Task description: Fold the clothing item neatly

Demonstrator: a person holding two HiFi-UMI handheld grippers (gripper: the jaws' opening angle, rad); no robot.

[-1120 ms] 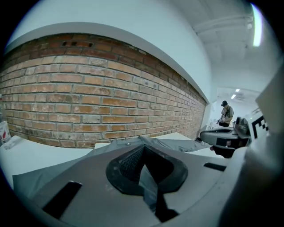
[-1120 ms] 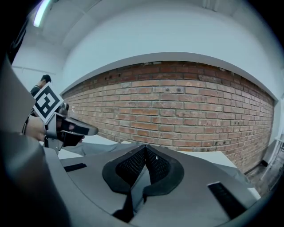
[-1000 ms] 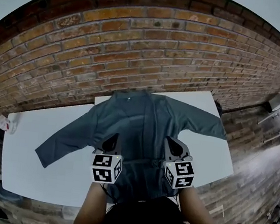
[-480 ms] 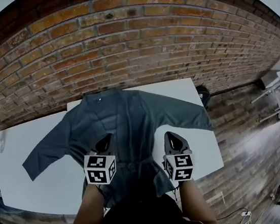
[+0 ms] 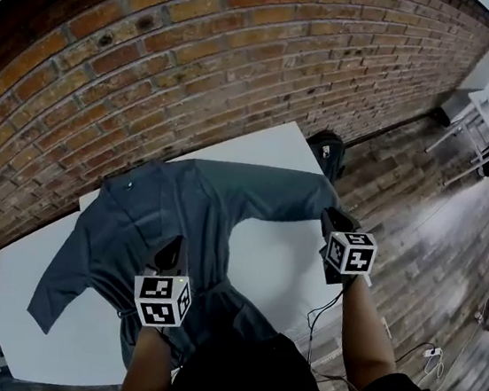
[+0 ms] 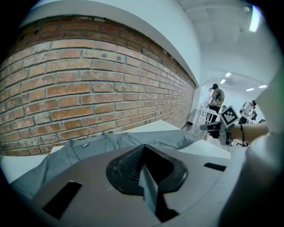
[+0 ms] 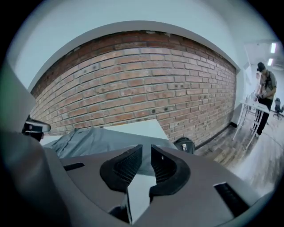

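My left gripper (image 5: 171, 248): jaws pressed together, empty;
My right gripper (image 5: 331, 219): jaws just been opening, nothing between;
Advice: I should pinch the sleeve (image 5: 289, 192) cuff squarely before folding.

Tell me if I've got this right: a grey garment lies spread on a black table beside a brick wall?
Not quite: the head view shows the table is white, not black. The grey garment does lie spread on it, beside the brick wall.

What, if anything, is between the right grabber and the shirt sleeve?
Nothing visible. The right gripper hovers beside the sleeve of the gray shirt, only bare white table between. Its jaws have just been opening, empty.
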